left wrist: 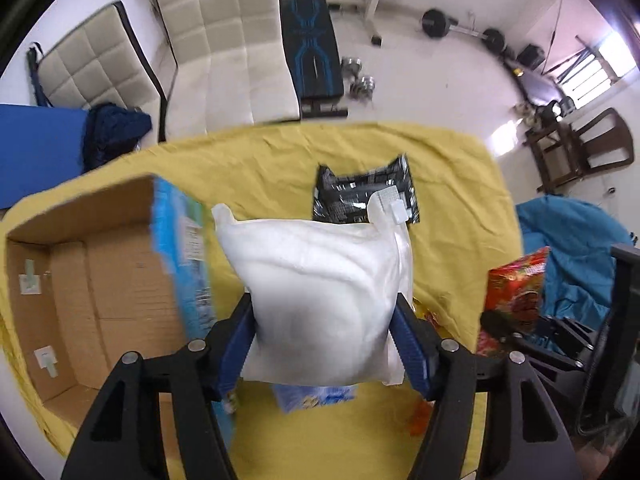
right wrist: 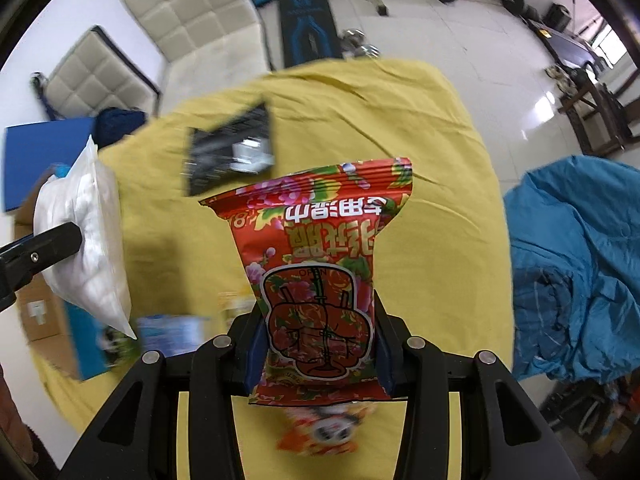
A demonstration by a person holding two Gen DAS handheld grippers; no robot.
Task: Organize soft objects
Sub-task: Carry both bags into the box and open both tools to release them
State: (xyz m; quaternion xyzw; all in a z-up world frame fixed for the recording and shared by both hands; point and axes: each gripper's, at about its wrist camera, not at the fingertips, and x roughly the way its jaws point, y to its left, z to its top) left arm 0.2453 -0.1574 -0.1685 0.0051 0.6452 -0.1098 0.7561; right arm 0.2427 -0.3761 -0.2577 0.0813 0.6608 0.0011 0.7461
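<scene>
Gripping two soft packs at once: left gripper (left wrist: 324, 334) with its blue fingers (left wrist: 236, 344) clamped on the flanks of a white pillow-like bag (left wrist: 320, 288), right gripper (right wrist: 318, 344) with fingers (right wrist: 256, 356) pressed on the lower part of a red flowered wipes pack (right wrist: 320, 276), both packs hanging clear above the yellow cloth (left wrist: 260, 160) covering the tabletop. Judging the sorting as only partly under way: cardboard box (left wrist: 96, 280) just left of the white bag looking bare inside as far as its floor is showing, so nothing apparently packed yet. Waiting underneath, close in, a light-blue printed pack (left wrist: 316, 396) and an orange pack (right wrist: 320, 432), both blurred and partly hidden; lying farther off on the cloth, a black foil pouch (left wrist: 356, 196) still untouched. Probably leaving at least three packs to collect after the two in hand. Comparing views: left wrist camera showing the box's open interior and blue printed side, with the red pack only as an edge at the right; right wrist camera showing the red pack's printed face and OPEN label, the white bag side-on in the other gripper, and only a corner of the box. Beyond the tabletop, cushioned chairs (left wrist: 224, 40) and weights (left wrist: 436, 22) on a white floor, and blue bedding (right wrist: 576, 264) to the right.
</scene>
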